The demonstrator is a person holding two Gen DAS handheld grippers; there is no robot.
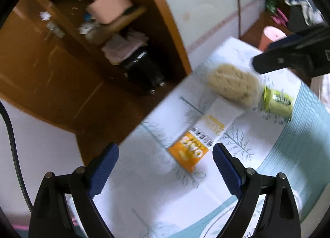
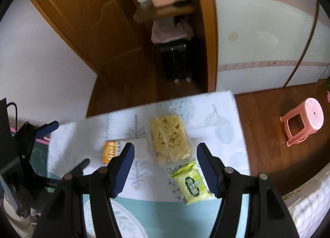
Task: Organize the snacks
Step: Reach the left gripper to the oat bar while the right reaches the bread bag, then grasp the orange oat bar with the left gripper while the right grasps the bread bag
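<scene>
Snacks lie on the table before my two wide, empty grippers: green pack nearest my right gripper, orange box nearer my left gripper, its long axis running far-right.

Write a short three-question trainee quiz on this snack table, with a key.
1. True or false: the right gripper is holding the green packet.
2. Which snack lies between the orange-and-white box and the green packet? A) the clear bag of yellow pieces B) a red can C) a banana
3. Fill in: the pink stool stands on the wooden ____.

Key:
1. False; its jaws stand open above the cloth-covered table, gripping nothing.
2. A
3. floor
</scene>
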